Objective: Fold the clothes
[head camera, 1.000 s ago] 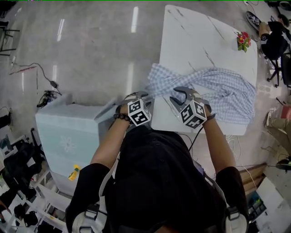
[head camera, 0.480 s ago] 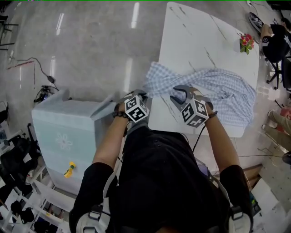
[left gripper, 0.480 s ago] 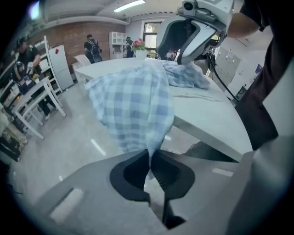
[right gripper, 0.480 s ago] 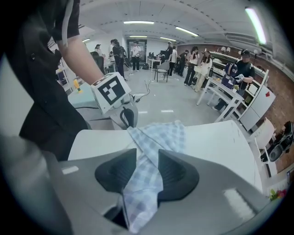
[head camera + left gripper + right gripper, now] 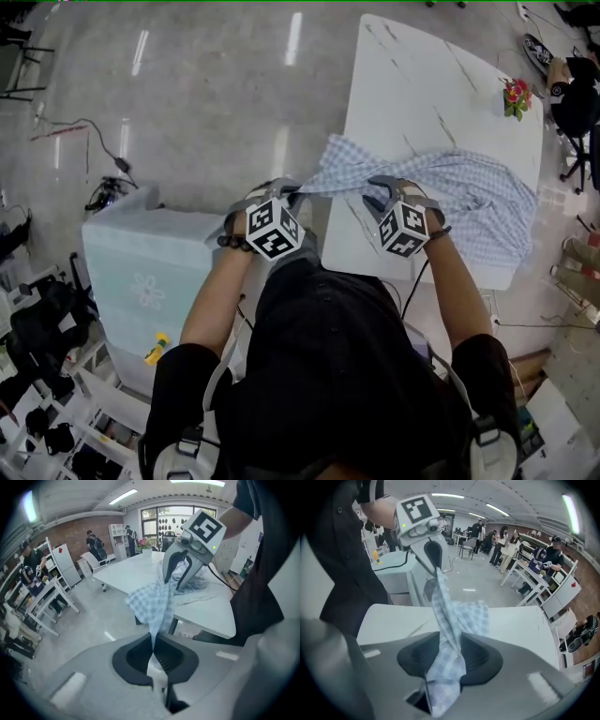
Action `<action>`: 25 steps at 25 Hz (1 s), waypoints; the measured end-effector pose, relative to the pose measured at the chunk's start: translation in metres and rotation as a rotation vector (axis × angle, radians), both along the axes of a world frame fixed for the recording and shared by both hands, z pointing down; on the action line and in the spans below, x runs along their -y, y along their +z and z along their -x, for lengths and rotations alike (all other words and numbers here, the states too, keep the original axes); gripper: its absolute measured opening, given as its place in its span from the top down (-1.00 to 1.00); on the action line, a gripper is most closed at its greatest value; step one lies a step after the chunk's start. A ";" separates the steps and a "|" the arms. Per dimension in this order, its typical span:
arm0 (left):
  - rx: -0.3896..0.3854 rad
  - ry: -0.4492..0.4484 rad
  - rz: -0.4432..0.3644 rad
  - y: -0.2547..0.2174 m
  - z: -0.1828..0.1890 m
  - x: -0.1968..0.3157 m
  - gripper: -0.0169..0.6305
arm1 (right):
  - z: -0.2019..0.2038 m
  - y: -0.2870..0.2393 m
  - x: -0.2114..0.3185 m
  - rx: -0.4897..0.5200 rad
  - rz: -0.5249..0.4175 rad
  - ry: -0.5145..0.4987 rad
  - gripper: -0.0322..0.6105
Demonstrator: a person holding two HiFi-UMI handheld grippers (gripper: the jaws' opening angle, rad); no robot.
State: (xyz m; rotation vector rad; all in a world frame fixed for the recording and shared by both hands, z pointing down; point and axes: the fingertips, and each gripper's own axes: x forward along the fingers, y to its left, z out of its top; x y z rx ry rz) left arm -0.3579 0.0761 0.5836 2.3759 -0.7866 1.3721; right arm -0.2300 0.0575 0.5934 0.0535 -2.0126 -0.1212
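A blue-and-white checked shirt (image 5: 469, 192) lies bunched across the white table (image 5: 422, 84). One end of it hangs past the table's left edge. My left gripper (image 5: 291, 191) holds that end just off the edge. Its jaws have just been closing and are now shut on a thin fold of the shirt (image 5: 152, 606). My right gripper (image 5: 380, 193) sits over the table's near side, its jaws shut on a thicker twist of the shirt (image 5: 457, 616). The fabric runs taut between the two grippers. Each gripper view shows the other gripper: right (image 5: 179, 571), left (image 5: 432, 557).
A pale green box (image 5: 150, 272) stands on the floor left of the table, with a yellow item (image 5: 157, 348) by it. A small pot of red flowers (image 5: 517, 94) sits at the table's far right corner. Cables (image 5: 103, 178) lie on the floor. People, chairs and shelves stand in the background.
The left gripper has lifted and closed on the shirt's hanging end. The fabric between the grippers has gone from slack to taut. The right gripper has hardly moved.
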 end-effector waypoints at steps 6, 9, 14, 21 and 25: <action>0.048 0.096 -0.069 -0.034 0.022 0.053 0.91 | 0.020 -0.019 0.037 0.047 -0.028 0.123 0.86; 0.061 0.133 -0.095 -0.048 0.029 0.082 0.91 | 0.027 -0.034 0.065 0.084 -0.055 0.189 0.86; 0.096 0.185 -0.104 -0.055 0.036 0.138 0.91 | 0.030 -0.047 0.113 0.115 -0.102 0.269 0.86; 0.156 0.164 -0.022 -0.017 0.053 0.191 0.91 | 0.039 -0.027 0.163 0.095 -0.121 0.336 0.86; 0.180 0.121 -0.008 0.004 0.064 0.208 0.91 | 0.047 -0.013 0.178 0.082 -0.129 0.339 0.86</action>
